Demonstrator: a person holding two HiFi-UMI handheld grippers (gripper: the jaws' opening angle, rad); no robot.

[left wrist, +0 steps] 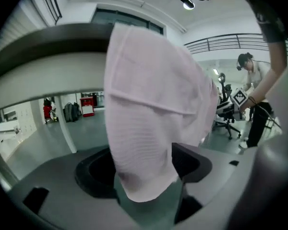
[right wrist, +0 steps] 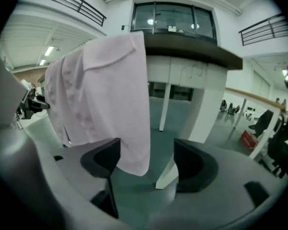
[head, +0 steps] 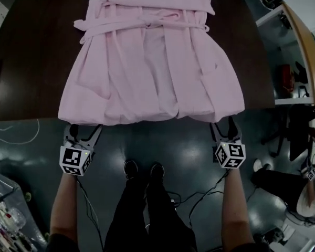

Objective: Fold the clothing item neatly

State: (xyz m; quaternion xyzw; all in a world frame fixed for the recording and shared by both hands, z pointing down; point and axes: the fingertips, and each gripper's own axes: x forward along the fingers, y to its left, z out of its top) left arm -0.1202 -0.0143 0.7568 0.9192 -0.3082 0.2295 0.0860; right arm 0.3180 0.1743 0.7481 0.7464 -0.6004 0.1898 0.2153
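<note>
A pale pink dress (head: 152, 62) lies spread on the dark table (head: 31, 62), its belt tied near the far end and its hem hanging over the near edge. My left gripper (head: 81, 133) sits just below the hem's left corner, and my right gripper (head: 224, 129) just below the right corner. In the left gripper view the hem (left wrist: 149, 128) hangs loose between the spread jaws of the left gripper (left wrist: 144, 169). In the right gripper view a corner of the cloth (right wrist: 120, 109) droops beside the left jaw of the right gripper (right wrist: 146, 164). Neither pair of pads presses on the cloth.
The person's legs and shoes (head: 142, 172) stand on the grey floor between the grippers, with cables (head: 199, 196) trailing. A curved wooden shelf (head: 304, 46) and a seated person (head: 299, 185) are at the right. White table legs (right wrist: 165, 107) stand ahead of the right gripper.
</note>
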